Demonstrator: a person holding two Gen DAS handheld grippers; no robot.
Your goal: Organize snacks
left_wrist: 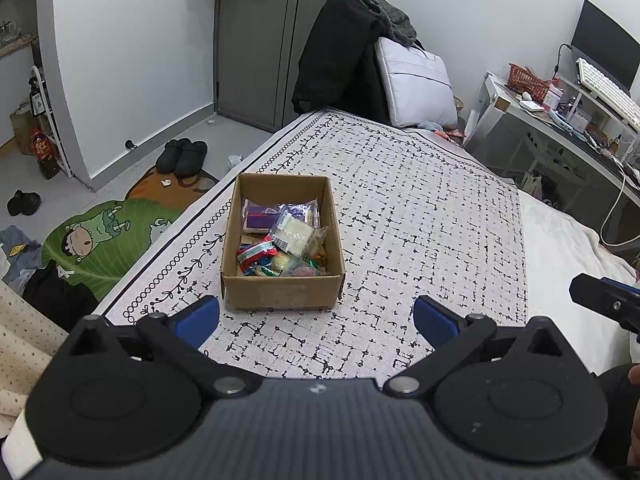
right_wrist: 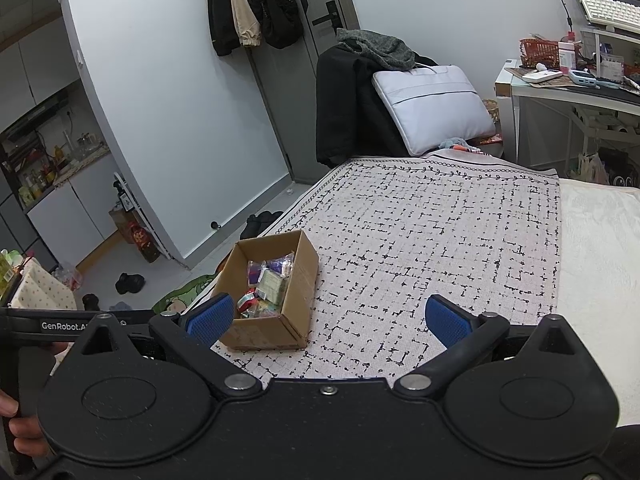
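Both of our grippers, the left gripper (left_wrist: 316, 318) and the right gripper (right_wrist: 328, 320), hung empty with fingers spread wide above the patterned blanket (left_wrist: 420, 208); ahead of us the cardboard box (left_wrist: 282, 300) held all the snacks (left_wrist: 280, 240), none lay outside, so we judged the sorting nearly finished

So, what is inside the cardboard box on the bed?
The cardboard box holds wrapped snacks: a purple packet at the far end, a clear pale packet in the middle, small colourful sweets nearest. They overlap, so anything beneath them and most of the box floor stays hidden.
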